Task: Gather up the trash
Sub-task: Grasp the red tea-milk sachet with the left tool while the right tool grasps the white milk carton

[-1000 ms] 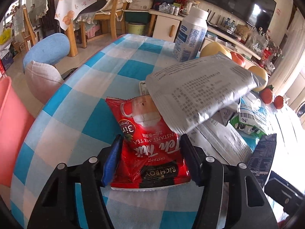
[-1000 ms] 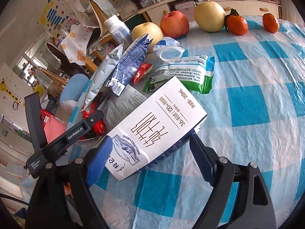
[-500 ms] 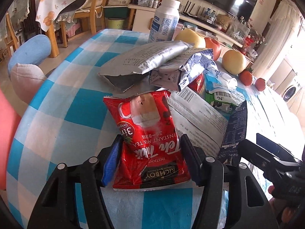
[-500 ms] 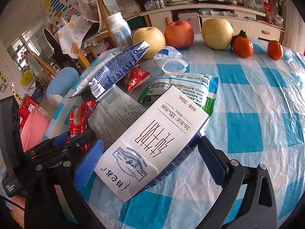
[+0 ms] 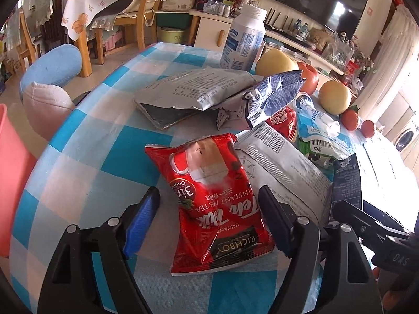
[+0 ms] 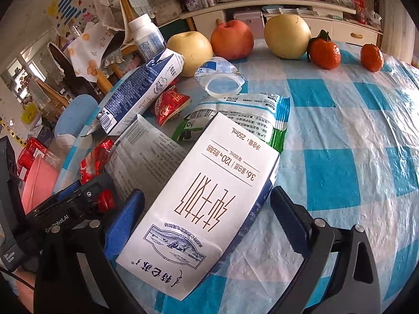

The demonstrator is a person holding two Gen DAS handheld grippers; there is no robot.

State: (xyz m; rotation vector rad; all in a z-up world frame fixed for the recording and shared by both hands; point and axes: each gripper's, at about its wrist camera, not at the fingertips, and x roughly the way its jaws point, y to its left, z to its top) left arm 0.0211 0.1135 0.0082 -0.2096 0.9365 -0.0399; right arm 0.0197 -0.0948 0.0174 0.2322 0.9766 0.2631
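Note:
A red instant milk tea packet [image 5: 209,204] lies on the blue checked tablecloth [image 5: 104,141], between the jaws of my left gripper [image 5: 209,191]. Those jaws are opening, and the left blue pad stands clear of the packet. A white milk carton [image 6: 204,204] lies flat between the jaws of my right gripper [image 6: 208,192], which are closing; the right pad does not touch it. The left gripper [image 6: 65,209] also shows in the right wrist view, beside the carton. The right gripper [image 5: 366,225] shows at the left wrist view's lower right.
More trash lies behind: a silver bag [image 5: 204,89], a blue and white carton [image 6: 141,91], a grey printed bag [image 6: 146,162], a green and white bag [image 6: 248,115], a small red wrapper [image 6: 170,103], a plastic cup [image 6: 220,78]. Fruit [image 6: 286,36] and a white bottle [image 5: 243,41] stand at the back. A pink bin [image 5: 10,172] stands left of the table.
The left jaws have widened off the red packet. The silver bag that loomed over the packet now lies flat behind it. The right jaws widened around the white carton, then narrowed slightly.

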